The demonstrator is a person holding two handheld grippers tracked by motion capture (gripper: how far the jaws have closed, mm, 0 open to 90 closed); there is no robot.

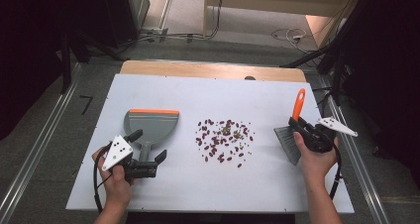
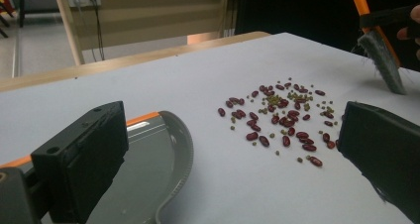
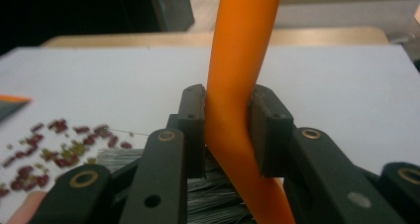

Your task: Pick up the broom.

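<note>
A grey dustpan (image 1: 151, 125) with an orange lip lies flat at the table's left, handle toward me. My left gripper (image 1: 147, 145) stands open, one jaw on each side of that handle, pads off it. In the left gripper view its jaws (image 2: 228, 130) are wide apart, the dustpan (image 2: 148, 169) under the left one. Red and green beans (image 1: 224, 139) lie scattered mid-table. At the right, my right gripper (image 1: 303, 127) is shut on the orange handle (image 3: 237, 60) of a hand brush (image 1: 287, 140), whose grey bristles hang down-left, just right of the beans (image 2: 280, 117).
The white board (image 1: 163, 90) rests on a wooden tabletop whose far strip (image 1: 213, 69) shows behind it. Bare white surface surrounds the bean pile. Cables (image 1: 289, 34) lie on the floor beyond the table, and metal rails (image 1: 34, 149) run along both sides.
</note>
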